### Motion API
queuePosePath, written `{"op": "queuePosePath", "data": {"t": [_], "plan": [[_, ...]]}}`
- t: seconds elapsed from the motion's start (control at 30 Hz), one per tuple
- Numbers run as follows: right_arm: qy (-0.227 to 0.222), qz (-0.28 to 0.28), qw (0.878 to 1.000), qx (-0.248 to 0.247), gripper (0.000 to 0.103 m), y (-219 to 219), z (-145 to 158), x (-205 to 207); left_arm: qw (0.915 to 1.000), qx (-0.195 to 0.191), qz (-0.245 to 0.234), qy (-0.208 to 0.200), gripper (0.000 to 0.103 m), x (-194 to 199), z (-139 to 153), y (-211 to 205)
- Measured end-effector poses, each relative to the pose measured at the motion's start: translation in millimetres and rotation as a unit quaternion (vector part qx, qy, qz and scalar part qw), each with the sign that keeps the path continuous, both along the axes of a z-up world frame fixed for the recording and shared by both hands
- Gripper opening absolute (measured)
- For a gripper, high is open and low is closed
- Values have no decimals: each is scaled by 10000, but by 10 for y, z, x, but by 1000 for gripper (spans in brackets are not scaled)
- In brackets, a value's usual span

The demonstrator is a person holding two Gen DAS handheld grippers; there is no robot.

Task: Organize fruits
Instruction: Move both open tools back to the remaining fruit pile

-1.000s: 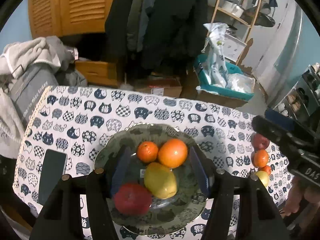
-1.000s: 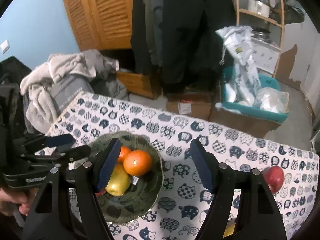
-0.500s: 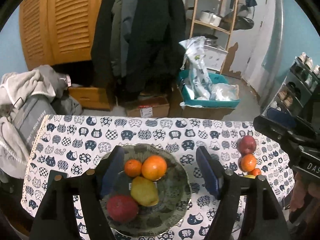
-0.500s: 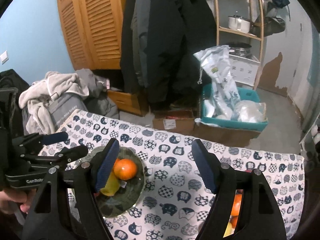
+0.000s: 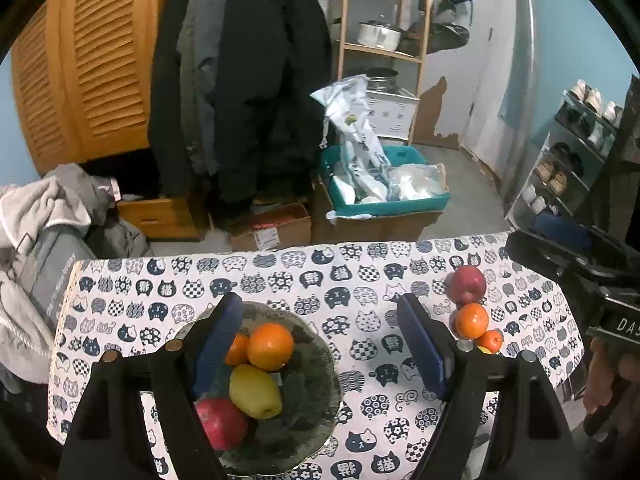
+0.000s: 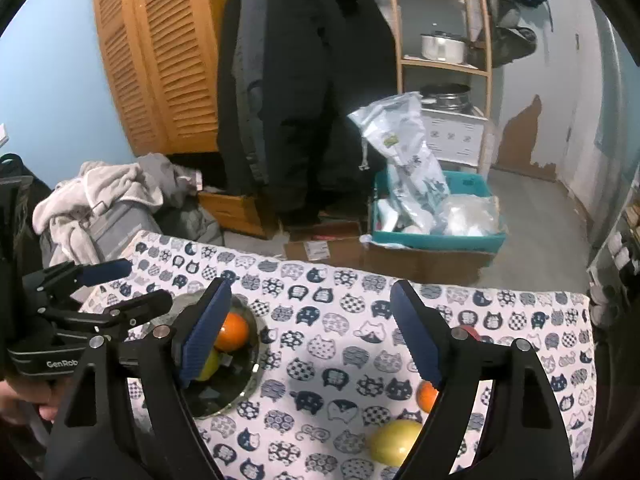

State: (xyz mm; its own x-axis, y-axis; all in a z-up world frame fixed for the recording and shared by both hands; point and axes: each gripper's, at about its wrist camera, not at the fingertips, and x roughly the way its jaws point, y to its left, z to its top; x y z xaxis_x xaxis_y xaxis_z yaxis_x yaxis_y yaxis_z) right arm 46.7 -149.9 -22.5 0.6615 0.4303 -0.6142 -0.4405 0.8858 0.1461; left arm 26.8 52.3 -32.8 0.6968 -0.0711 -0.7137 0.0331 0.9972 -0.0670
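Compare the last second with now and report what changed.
Both grippers pulled up and back from the table: the bowl shrinks in the left gripper view and slides left in the right gripper view. Both remain open and empty. The fruit in the bowl and the loose red apple stayed put.

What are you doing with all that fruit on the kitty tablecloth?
A person is sorting fruit with two tools. The left hand-held gripper and the right hand-held gripper both hang open above the table, holding nothing. The dark glass plate already holds two oranges, a yellow lemon and a red apple. More loose fruit, including another red apple, waits on the cat-print tablecloth.
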Motion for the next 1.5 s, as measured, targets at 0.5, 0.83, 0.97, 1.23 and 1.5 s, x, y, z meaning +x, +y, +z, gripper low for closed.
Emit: {"op": "queuePosePath", "data": {"t": [0.5, 0.83, 0.97, 1.23, 1.5], "plan": [[230, -391, 9989, -154, 85, -606, -172, 44, 9974, 414, -555, 191, 81, 102, -133, -608], [622, -673, 9952, -339, 85, -1040, -512, 139, 9924, 510, -1006, 499, 81, 172, -421, -970], [833, -796, 9925, -399, 85, -1190, -718, 182, 9896, 481, -1133, 739, 81, 208, -576, -1096], [1383, -945, 9842, -575, 85, -1393, -1216, 289, 9836, 571, -1350, 1048, 81, 273, -873, -1334], [1873, -966, 9751, -684, 85, -1474, -1632, 356, 9773, 683, -1474, 1358, 81, 362, -1191, -1489]]}}
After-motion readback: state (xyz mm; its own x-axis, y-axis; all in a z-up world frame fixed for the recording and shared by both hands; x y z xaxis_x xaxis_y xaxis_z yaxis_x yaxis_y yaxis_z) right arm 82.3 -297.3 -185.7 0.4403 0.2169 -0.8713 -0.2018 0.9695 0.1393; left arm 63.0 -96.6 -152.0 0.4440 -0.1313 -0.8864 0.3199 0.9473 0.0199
